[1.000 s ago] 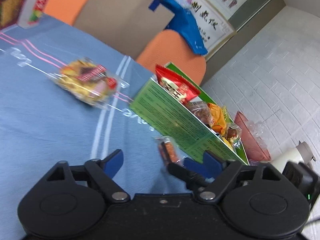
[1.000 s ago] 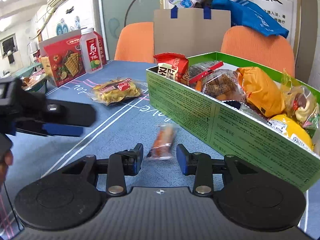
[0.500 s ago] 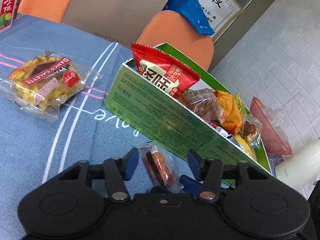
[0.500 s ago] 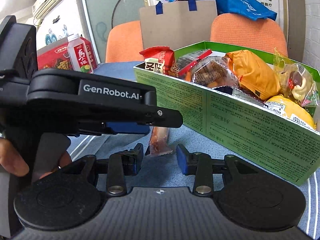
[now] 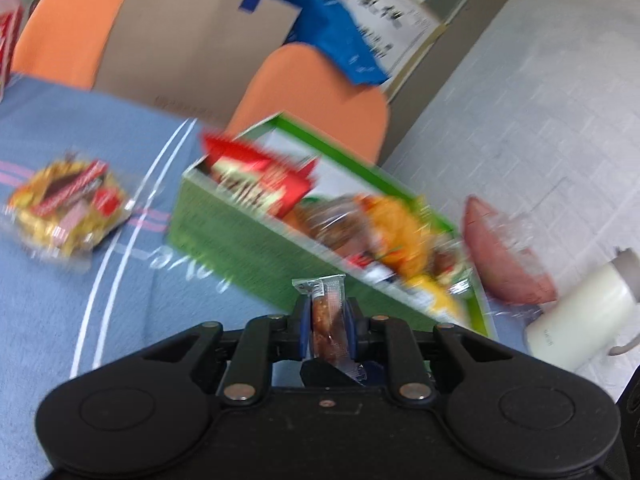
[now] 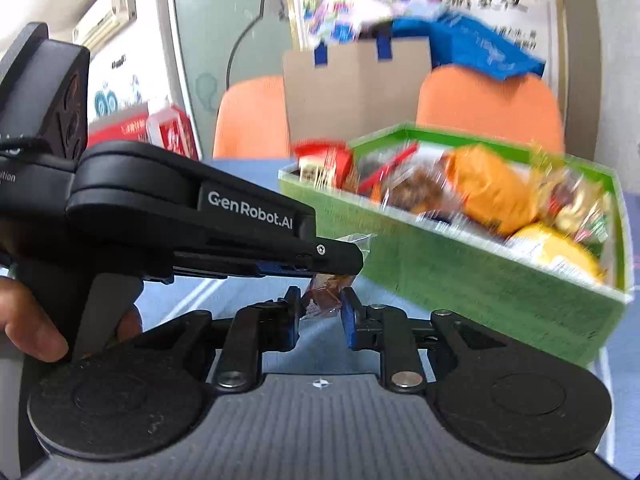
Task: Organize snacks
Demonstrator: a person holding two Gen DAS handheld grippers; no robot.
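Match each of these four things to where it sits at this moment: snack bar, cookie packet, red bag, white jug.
Things:
1. snack bar
2. cookie packet
3. red bag
4. white jug

Places:
a. in the green box
b. between the fingers of the left gripper
c. loose on the blue tablecloth
d. next to the pink basket

Pairs: 1-b, 2-c, 3-a, 4-d
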